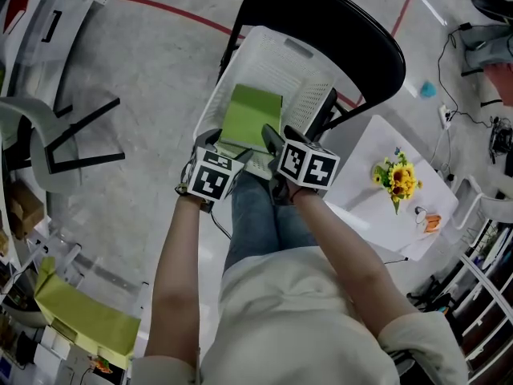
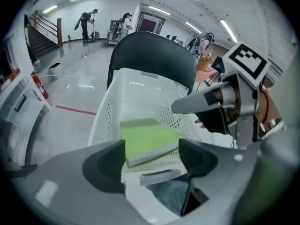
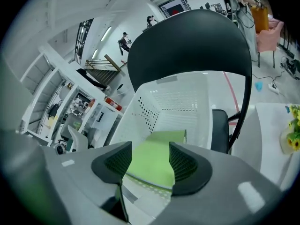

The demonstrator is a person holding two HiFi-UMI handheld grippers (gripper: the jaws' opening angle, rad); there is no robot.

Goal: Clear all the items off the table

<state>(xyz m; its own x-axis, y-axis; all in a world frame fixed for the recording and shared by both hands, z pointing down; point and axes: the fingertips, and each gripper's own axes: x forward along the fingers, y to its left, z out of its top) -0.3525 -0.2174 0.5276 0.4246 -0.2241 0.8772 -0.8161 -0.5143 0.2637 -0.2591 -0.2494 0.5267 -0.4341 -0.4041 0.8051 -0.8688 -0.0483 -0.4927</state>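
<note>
Now, landmark: a white perforated basket stands on the seat of a black chair.
Green book: the green book lies flat inside the basket, on its floor, towards the near rim.
Left hand-held gripper: the left hand-held gripper hangs over the basket's near rim at the left. It points steeply down, its jaws wide apart and nothing pressed between them. In its own view the book's near edge shows through the gap.
Right hand-held gripper: the right hand-held gripper is over the basket's near rim at the right, just beside the left one. Its jaws are parted, and the book shows between and beyond the pads, with no grip on it that I can see.
Desk: a white desk stands right of the basket in the head view, apart from it.
On the desk: a bunch of yellow flowers and a small orange thing, both well right of the basket.
</note>
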